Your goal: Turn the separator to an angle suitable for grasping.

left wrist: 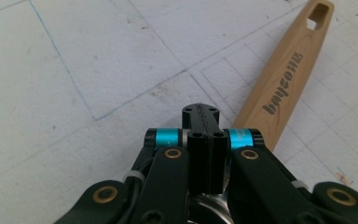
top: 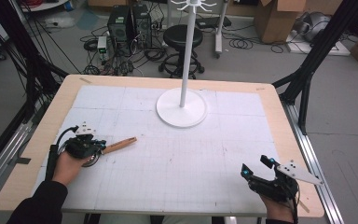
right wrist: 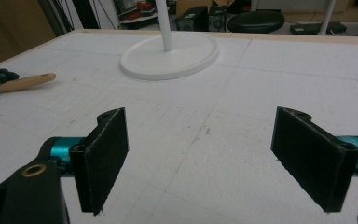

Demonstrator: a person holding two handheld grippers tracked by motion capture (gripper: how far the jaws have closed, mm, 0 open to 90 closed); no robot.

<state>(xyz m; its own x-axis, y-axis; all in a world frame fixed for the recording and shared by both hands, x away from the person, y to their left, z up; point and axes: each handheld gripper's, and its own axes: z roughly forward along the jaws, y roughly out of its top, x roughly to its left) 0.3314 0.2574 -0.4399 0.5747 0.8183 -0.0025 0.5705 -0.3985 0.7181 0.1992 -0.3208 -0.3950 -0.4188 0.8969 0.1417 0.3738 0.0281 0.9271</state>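
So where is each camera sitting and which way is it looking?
High view: above the person's side, facing forward and down on the table; both hands, left gripper and right gripper show.
Left gripper view: on the left gripper, looking down at the mat; its shut fingers beside a wooden handle.
Right gripper view: on the right gripper, looking across the table; open fingers show.
Shared: handle and white stand.

Wooden handle (left wrist: 286, 81), right of the left gripper view: bore dark printed lettering, upside down, not legibly readable.
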